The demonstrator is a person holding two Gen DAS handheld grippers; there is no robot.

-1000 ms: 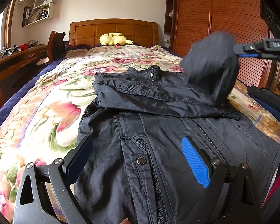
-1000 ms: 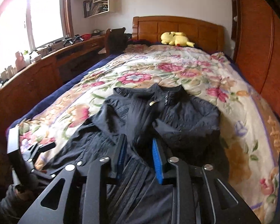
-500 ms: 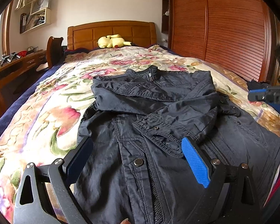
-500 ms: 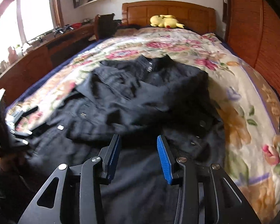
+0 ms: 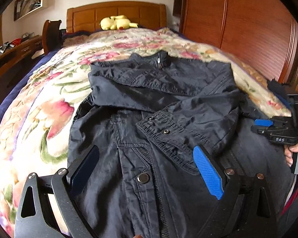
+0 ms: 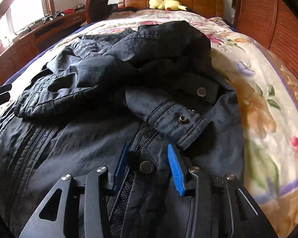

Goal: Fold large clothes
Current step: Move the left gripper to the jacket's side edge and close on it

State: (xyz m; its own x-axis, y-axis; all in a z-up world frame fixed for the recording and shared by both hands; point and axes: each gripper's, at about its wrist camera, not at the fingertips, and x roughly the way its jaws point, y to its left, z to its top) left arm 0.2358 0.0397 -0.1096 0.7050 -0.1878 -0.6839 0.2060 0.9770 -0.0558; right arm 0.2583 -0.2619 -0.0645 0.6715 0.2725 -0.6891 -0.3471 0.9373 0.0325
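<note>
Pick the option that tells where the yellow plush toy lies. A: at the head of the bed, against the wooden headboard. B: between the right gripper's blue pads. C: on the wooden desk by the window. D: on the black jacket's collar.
A: the yellow plush toy lies at the far end of the floral bedspread, against the wooden headboard.

Left tongs [image 5: 147, 170] spread wide; right tongs [image 6: 149, 166] parted, empty.

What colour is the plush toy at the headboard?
Yellow; the plush toy shows best in the right wrist view.
</note>
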